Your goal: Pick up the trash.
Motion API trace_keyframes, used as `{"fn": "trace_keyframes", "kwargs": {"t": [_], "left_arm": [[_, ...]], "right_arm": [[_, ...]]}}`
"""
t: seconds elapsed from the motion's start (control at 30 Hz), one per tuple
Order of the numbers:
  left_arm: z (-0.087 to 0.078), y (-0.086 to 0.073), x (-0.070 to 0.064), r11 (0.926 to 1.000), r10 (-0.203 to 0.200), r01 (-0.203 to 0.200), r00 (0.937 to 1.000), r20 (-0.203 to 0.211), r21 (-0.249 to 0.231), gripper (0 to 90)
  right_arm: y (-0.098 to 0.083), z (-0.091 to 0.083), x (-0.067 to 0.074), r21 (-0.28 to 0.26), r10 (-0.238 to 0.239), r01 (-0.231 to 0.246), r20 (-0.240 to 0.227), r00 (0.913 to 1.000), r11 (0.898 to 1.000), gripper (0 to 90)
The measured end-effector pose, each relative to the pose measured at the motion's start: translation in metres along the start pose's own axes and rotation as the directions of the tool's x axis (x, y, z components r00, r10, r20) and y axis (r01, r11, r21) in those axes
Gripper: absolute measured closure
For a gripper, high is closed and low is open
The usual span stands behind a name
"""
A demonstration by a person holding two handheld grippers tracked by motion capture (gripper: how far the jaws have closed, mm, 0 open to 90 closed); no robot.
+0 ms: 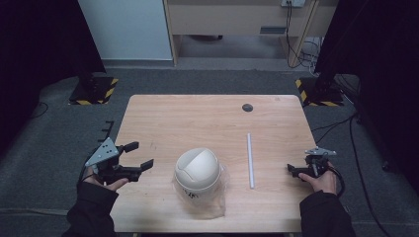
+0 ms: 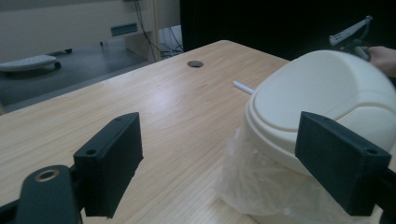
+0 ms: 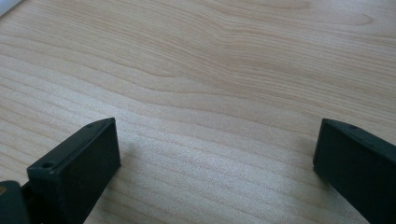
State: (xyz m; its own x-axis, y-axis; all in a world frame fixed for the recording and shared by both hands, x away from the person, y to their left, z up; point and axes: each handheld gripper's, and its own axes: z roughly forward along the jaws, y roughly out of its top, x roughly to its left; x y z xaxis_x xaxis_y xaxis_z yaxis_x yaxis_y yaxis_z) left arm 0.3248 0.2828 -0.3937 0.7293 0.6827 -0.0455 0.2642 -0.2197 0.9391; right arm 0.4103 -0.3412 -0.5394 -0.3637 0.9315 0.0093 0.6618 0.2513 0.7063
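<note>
Near the counter's (image 1: 163, 118) front edge sits the cream bin (image 1: 196, 170) in its plastic bag — left gripper (image 1: 139, 155) just beside it, right gripper (image 1: 295, 170) well apart, both with jaws spread wide and empty.

A light wooden table (image 1: 207, 118) is set on grey carpet (image 1: 59, 148), with a small dark round grommet (image 1: 247, 107) seen toward its 12 o'clock edge. Black stands with yellow-black striped bases are parked at 10 o'clock (image 1: 94, 91) and 2 o'clock (image 1: 318, 91). A pale wall panel (image 1: 126, 29) is found at 11 o'clock, a light wood desk (image 1: 237, 19) at 12, and cables (image 1: 301, 47) are left trailing beside it. Both sides are swallowed by darkness.
</note>
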Motion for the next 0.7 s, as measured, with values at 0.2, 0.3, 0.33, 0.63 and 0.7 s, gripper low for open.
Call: {"fn": "trace_keyframes", "kwargs": {"t": [0.2, 0.3, 0.33, 0.63, 0.7], "left_arm": [[0.009, 0.009, -0.019, 0.9997, 0.020, -0.021, 0.9982, 0.057, 0.011, 14.6], [0.016, 0.013, -0.031, 0.9993, 0.033, -0.035, 0.9941, 0.103, 0.015, 14.5], [0.018, 0.013, -0.035, 0.9991, 0.035, -0.037, 0.9928, 0.114, 0.017, 14.5], [0.042, 0.007, -0.053, 0.9979, 0.003, -0.015, 0.9837, 0.180, 0.063, 14.4], [0.047, 0.005, -0.056, 0.9977, -0.005, -0.008, 0.9802, 0.198, 0.067, 14.4]], "right_arm": [[0.000, 0.000, 0.000, -0.001, -0.003, 0.003, -0.004, 1.0000, 1.000, 0.9], [0.000, 0.000, 0.001, -0.001, -0.003, 0.003, -0.004, 1.0000, 1.000, 0.9], [0.000, 0.000, 0.001, -0.001, -0.003, 0.003, -0.004, 1.0000, 1.000, 0.9], [0.000, 0.000, 0.001, 0.000, -0.003, 0.003, -0.005, 1.0000, 1.000, 0.9], [0.000, 0.000, 0.001, 0.000, -0.003, 0.003, -0.005, 1.0000, 1.000, 0.9]]}}
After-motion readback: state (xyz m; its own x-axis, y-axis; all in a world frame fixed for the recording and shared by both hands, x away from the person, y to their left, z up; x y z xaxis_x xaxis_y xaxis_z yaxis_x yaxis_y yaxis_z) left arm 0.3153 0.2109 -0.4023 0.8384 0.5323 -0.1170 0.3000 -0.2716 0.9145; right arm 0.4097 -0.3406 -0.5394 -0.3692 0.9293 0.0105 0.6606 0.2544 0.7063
